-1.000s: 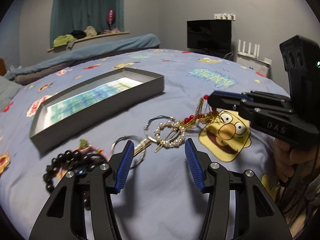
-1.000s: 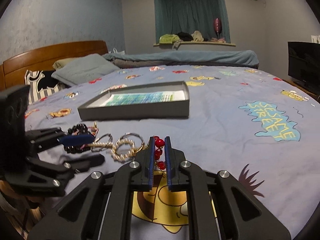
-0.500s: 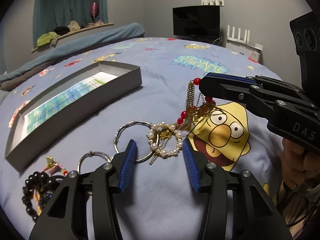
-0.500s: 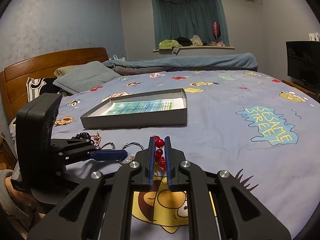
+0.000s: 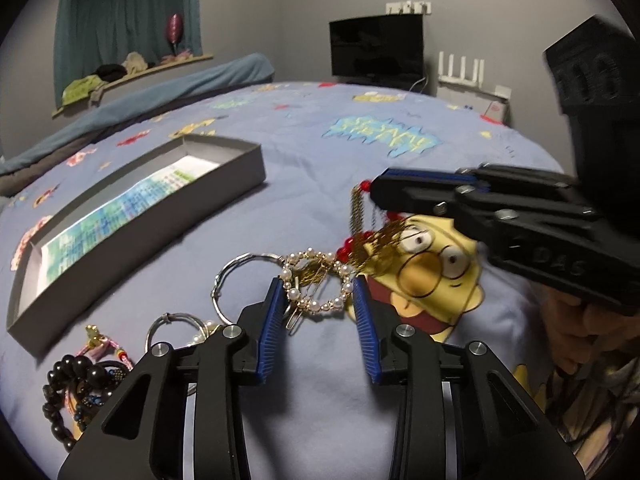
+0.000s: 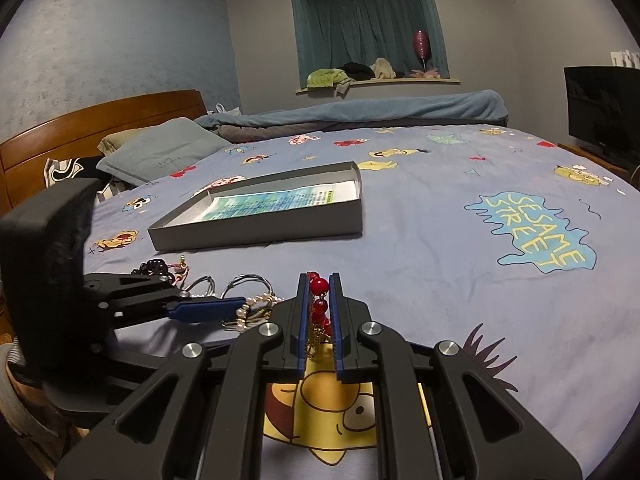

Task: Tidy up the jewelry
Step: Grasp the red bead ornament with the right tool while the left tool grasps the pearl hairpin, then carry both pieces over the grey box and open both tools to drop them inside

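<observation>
My right gripper (image 6: 319,280) is shut on a gold chain piece with red beads (image 6: 319,286) and holds it just above the bedsheet; it also shows in the left wrist view (image 5: 362,216), hanging from the right gripper (image 5: 376,190). My left gripper (image 5: 316,284) is open, its blue pads on either side of a pearl ring hair clip (image 5: 316,280) that lies on the sheet. Silver hoops (image 5: 236,276) lie beside the clip. A grey open box (image 5: 160,204) with a printed paper liner sits at the left; in the right wrist view it (image 6: 260,220) lies ahead.
Black bead bracelets and a pink cord piece (image 5: 80,372) lie at the lower left. The blue cartoon-print bedsheet (image 5: 340,148) covers the bed. A pillow (image 6: 160,152) and wooden headboard (image 6: 100,120) are at the far left, a TV (image 5: 376,48) beyond the bed.
My left gripper has moved forward so its pads now flank the pearl clip, and its opening has narrowed. My right gripper has stayed shut on the red bead chain, lifted slightly.
</observation>
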### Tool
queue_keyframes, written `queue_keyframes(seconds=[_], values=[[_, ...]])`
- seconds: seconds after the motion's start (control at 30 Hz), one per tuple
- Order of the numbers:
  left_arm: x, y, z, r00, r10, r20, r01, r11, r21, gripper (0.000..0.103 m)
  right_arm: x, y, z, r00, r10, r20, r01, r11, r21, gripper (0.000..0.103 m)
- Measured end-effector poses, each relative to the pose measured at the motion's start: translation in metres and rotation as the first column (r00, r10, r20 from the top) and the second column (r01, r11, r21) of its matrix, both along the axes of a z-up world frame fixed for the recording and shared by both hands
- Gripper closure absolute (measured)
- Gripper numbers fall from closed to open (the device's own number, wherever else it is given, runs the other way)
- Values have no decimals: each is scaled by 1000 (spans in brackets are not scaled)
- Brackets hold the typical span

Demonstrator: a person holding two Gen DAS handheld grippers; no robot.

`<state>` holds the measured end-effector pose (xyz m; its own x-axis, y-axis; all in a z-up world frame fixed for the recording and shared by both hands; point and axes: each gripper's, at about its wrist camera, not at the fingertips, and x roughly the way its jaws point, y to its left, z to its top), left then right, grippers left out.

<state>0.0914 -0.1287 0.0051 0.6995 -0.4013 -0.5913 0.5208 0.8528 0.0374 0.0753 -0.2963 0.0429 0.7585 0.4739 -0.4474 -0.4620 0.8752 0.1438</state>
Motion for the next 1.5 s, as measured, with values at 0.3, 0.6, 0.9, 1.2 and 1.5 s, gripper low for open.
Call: queue_keyframes(seconds=[0.3, 0.6, 0.9, 1.2, 1.5], values=[[-19, 18, 25, 997, -32, 72, 39, 994, -99, 74, 5, -8, -3, 999, -42, -15, 42, 999, 1, 94], [-15, 55, 42, 992, 55, 112, -41, 991, -124, 74, 3, -9, 8, 999, -37, 27, 36, 999, 34, 94], [16, 104, 66, 970, 208, 123, -190, 971, -144, 74, 27, 7, 45, 994, -2, 113, -5, 998, 64, 94], [58, 158, 67, 922, 381, 73, -362, 913, -187, 74, 66, 23, 87, 981, 19, 192, -40, 993, 109, 94], [89, 184, 52, 892, 453, 6, -446, 881, -160, 74, 106, 52, 94, 981, 51, 185, -75, 990, 121, 94]])
